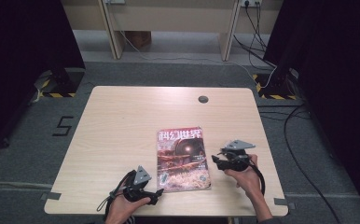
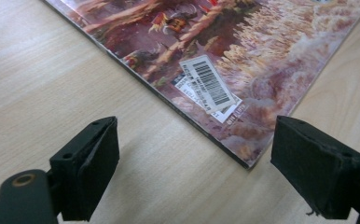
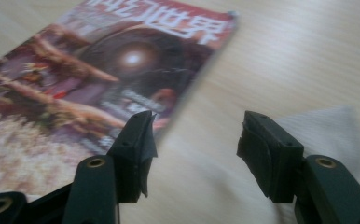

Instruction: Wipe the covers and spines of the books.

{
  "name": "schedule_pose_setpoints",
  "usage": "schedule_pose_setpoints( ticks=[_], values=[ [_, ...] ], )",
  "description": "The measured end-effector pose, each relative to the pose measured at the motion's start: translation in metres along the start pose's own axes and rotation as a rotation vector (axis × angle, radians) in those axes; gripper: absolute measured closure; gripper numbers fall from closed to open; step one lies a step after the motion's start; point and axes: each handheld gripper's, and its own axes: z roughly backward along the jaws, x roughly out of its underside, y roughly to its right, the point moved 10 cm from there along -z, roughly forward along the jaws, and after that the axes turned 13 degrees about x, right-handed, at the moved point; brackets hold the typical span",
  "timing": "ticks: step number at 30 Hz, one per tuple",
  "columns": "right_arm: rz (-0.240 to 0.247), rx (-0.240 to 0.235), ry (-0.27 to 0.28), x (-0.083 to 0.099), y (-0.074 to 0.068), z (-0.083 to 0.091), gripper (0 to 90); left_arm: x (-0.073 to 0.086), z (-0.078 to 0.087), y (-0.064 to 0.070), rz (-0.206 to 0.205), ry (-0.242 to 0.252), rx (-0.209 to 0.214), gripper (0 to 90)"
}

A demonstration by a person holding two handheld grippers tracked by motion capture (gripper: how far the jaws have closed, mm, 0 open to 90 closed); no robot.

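High view: magazine (image 1: 183, 159) flat and closed on table (image 1: 113, 126); left gripper (image 1: 155, 193) and right gripper (image 1: 214, 159) flank it, jaws wide, empty. Nothing grasped yet.

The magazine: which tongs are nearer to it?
Left. The left tongs sit at the magazine near-left corner; the right tongs hover just off its right edge.

- A lab-like recording room: black curtains (image 1: 24, 42) hang at both frame sides.
- Hazard-striped stand bases (image 1: 52, 91) and cables (image 1: 308, 154) lie on grey carpet (image 1: 24, 154).
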Motion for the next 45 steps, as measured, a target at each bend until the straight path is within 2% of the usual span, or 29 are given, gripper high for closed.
schedule_pose_setpoints(
  ticks=[3,6,10,12,18,23,28,31,38,43,45],
  values=[
    [0.043,-0.034,-0.022,0.002,-0.022,-0.005,43.8,0.000,-0.002,0.000,-0.010,-0.008,-0.007,15.0],
    [0.073,-0.056,-0.038,0.005,-0.038,-0.009,44.0,0.000,-0.003,0.000,-0.013,-0.006,-0.008,15.0],
    [0.061,-0.096,-0.079,0.013,-0.052,-0.016,43.5,0.001,-0.004,0.001,-0.023,-0.017,-0.010,15.2],
    [0.078,-0.091,-0.093,0.016,-0.053,-0.019,42.5,0.002,-0.005,0.000,-0.024,-0.020,-0.015,15.4],
    [0.048,-0.112,-0.097,0.018,-0.058,-0.021,38.6,0.002,-0.004,-0.002,-0.024,-0.026,-0.020,14.9],
    [0.053,-0.100,-0.100,0.020,-0.064,-0.018,36.7,0.002,0.002,-0.009,-0.026,-0.027,-0.060,14.8],
    [0.083,-0.084,-0.097,0.022,-0.074,-0.013,34.0,0.006,0.010,-0.021,-0.007,-0.037,-0.106,14.8],
    [0.078,-0.090,-0.100,0.024,-0.083,-0.010,32.7,0.007,0.016,-0.031,-0.004,-0.045,-0.141,15.1],
    [0.079,-0.120,-0.097,0.027,-0.101,-0.005,30.7,0.009,0.028,-0.058,0.051,-0.035,-0.216,15.9],
    [0.094,-0.133,-0.102,0.026,-0.100,-0.003,37.3,0.007,0.029,-0.057,0.064,-0.010,-0.201,19.9],
    [0.100,-0.102,-0.086,0.024,-0.095,-0.003,37.5,0.006,0.028,-0.052,0.064,0.000,-0.186,19.9]
  ],
)
